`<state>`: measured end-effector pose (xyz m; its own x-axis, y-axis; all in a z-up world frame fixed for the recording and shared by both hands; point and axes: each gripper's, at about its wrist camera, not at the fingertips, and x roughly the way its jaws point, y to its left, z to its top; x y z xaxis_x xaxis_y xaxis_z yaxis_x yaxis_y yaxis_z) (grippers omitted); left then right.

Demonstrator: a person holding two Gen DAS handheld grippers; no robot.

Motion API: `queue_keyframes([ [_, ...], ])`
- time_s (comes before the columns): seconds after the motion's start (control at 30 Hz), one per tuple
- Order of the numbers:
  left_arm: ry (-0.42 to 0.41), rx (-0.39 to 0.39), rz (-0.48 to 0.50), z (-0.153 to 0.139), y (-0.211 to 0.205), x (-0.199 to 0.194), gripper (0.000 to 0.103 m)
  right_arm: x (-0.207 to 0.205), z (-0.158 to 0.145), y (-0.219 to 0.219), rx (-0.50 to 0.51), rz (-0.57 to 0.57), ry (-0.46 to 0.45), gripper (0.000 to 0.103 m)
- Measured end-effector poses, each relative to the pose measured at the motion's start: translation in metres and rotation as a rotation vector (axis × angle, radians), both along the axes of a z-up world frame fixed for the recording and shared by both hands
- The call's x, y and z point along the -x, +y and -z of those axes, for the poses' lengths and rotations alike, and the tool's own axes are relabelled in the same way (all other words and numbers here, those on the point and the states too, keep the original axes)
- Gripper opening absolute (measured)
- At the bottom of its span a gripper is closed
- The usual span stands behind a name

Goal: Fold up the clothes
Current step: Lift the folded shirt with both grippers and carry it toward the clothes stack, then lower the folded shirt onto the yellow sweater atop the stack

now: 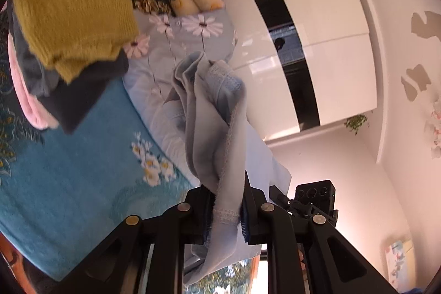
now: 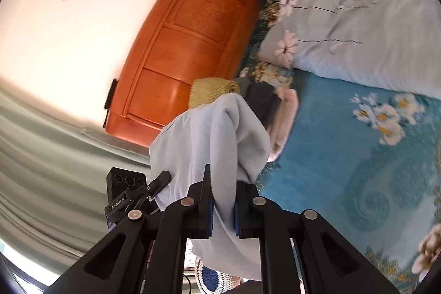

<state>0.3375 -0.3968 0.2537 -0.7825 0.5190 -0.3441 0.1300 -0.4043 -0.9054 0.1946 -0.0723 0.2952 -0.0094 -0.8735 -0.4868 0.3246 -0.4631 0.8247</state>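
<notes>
Both tongs, left [image 1: 226,207] and right [image 2: 223,207], clamped on the pale blue fleece garment [image 1: 209,112]. We'd keep the held edge taut and level, lowering it onto the teal floral blanket [image 1: 82,170] evenly.

We see a bright, warm-toned room in both fisheye views, each ringed by a dark lens border with straight lines bowed near the rim. In the left wrist view the glossy white wardrobe [image 1: 317,26] carries glare, and the wall [image 1: 372,197] glows pinkish. In the right wrist view the wall [image 2: 69,26] is washed out, and the grey curtain [image 2: 41,156] smears with motion blur. The blue bedspread [image 2: 344,156] looks soft.
</notes>
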Motion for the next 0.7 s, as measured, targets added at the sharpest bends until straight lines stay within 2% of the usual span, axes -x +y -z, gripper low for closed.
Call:
queue_keyframes([
  [0.17, 0.031, 0.015, 0.006, -0.015, -0.047, 0.017, 0.018, 0.018, -0.017, -0.042, -0.005, -0.043, 0.038, 0.011],
  [0.33, 0.038, 0.037, 0.063, -0.026, -0.111, 0.049, 0.018, 0.039, -0.028, -0.096, 0.009, -0.024, 0.058, 0.011],
  [0.53, 0.001, 0.066, 0.153, -0.031, -0.202, 0.088, 0.019, 0.067, -0.025, -0.169, 0.005, 0.042, 0.024, 0.011],
  [0.7, -0.053, 0.092, 0.214, -0.019, -0.266, 0.107, 0.018, 0.076, -0.011, -0.239, -0.015, 0.062, -0.016, 0.012],
])
